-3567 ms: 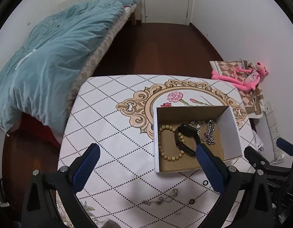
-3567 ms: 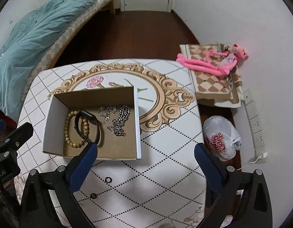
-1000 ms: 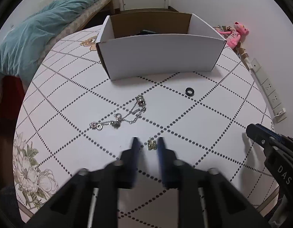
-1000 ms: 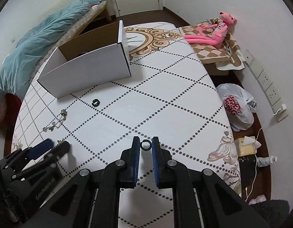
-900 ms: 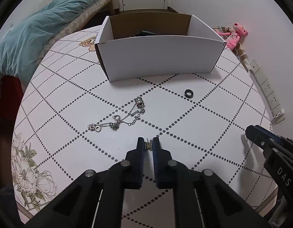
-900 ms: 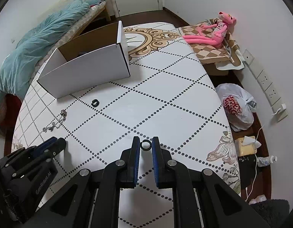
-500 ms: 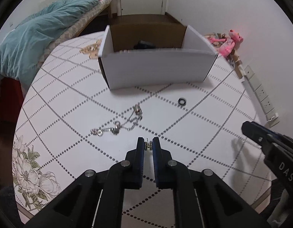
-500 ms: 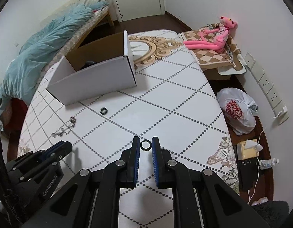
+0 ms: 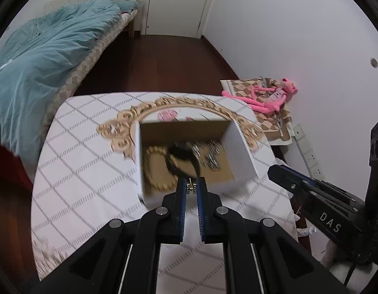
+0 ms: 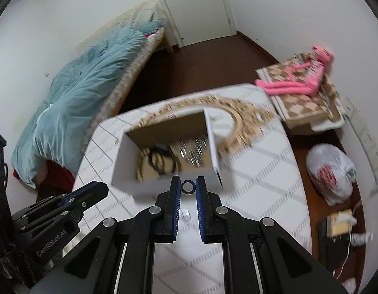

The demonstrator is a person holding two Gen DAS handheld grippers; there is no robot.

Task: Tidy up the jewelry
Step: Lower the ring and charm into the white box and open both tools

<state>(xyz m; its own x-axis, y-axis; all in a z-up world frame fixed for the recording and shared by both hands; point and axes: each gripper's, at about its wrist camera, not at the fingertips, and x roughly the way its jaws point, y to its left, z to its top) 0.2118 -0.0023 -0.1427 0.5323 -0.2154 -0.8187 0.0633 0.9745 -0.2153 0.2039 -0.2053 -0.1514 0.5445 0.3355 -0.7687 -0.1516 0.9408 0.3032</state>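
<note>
Both claws up off counter (image 9: 86,186) since a sec ago, now near box (image 9: 240,156). L claw (image 9: 191,186) pinching small gold piece (image 9: 191,188); R claw (image 10: 188,186) pinching black ring (image 10: 188,186). Both picks done; next prob drop into box w/ bracelets, chains.

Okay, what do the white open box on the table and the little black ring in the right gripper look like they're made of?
White open box: likely cardboard, with a matte white outside and a raw brown inside. Little black ring, pinched in the right gripper: smooth, dark and dull, perhaps rubber or coated metal; too small to tell.
</note>
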